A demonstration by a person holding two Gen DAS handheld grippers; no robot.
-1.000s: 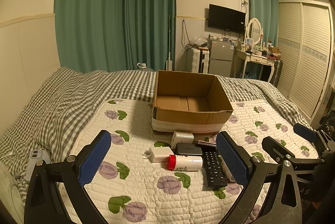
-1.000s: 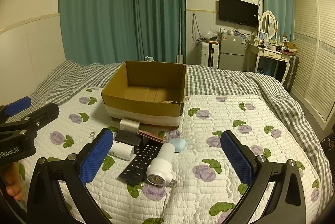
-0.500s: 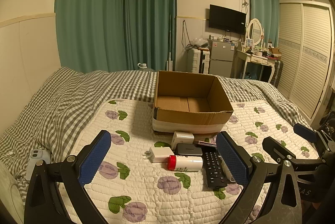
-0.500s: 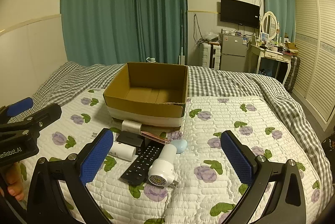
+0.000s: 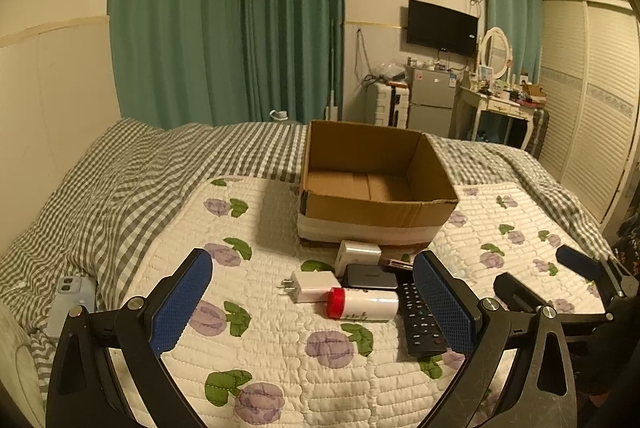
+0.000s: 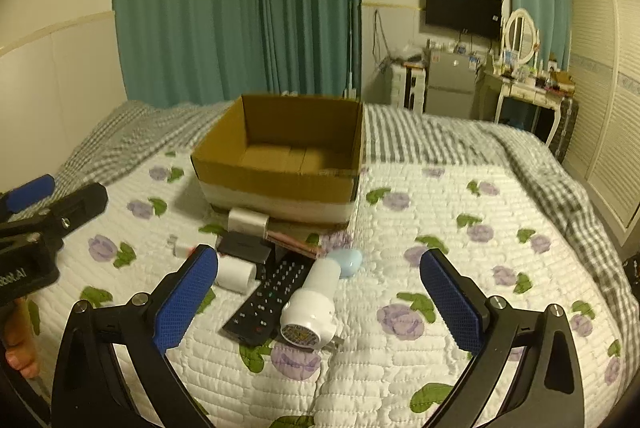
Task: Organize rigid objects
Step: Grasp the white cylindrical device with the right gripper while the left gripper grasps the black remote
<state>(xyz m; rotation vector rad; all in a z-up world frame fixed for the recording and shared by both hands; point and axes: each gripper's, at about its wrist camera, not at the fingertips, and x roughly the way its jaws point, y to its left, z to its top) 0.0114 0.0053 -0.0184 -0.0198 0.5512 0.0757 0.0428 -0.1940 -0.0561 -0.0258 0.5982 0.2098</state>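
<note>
A bed with a white floral quilt [image 5: 280,348] held an open, empty cardboard box [image 5: 376,184] at twelve o'clock, and a cluster of small rigid items lay just in front of it. Compared with a second earlier, the right gripper [image 6: 320,300] had moved forward and down toward the cluster, so the box and items sat larger in its view; the left gripper [image 5: 316,300] had barely shifted. Both grippers were spread wide apart and held nothing. This probably meant a first pick was starting.

In the right view, a white hair dryer [image 6: 312,308] lay at six o'clock of the cluster, touching a black remote [image 6: 268,300] at its nine o'clock. A red-capped white bottle [image 5: 362,304] and a white charger [image 5: 312,286] lay near the left gripper. Bare quilt stretched toward three o'clock; the box's near wall bounded the cluster behind.
</note>
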